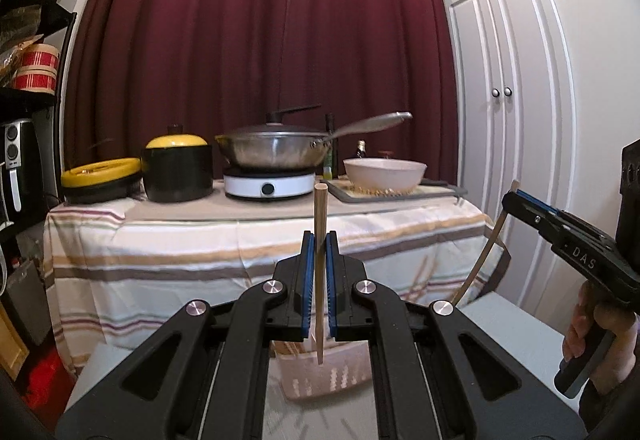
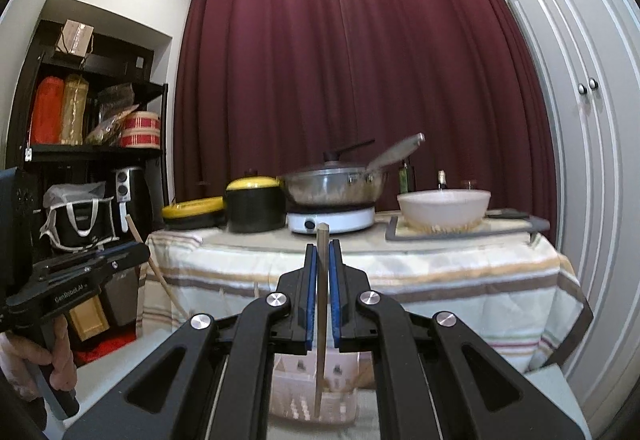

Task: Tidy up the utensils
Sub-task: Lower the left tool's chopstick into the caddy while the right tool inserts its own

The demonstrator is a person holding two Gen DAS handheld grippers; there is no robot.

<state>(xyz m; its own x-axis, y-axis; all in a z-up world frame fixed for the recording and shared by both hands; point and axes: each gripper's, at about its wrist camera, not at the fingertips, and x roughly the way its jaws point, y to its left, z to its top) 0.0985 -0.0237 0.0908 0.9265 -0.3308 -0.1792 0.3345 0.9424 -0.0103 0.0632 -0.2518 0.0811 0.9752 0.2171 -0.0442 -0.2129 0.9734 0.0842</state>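
Maroon curtain behind. Left gripper (image 1: pixel 320 240) and right gripper (image 2: pixel 323 252) each clamp one upright chopstick (image 1: pixel 320 207) above the basket (image 1: pixel 320 380); lower both tips straight in.

Two plain wooden chopsticks, one per view. First chopstick (image 1: pixel 320 240) is standing near-upright, pinched mid-length, tip hanging over a pale slotted basket (image 1: pixel 324 380). Second chopstick (image 2: pixel 322 304) is sitting the same way, over the same basket (image 2: pixel 312 396).
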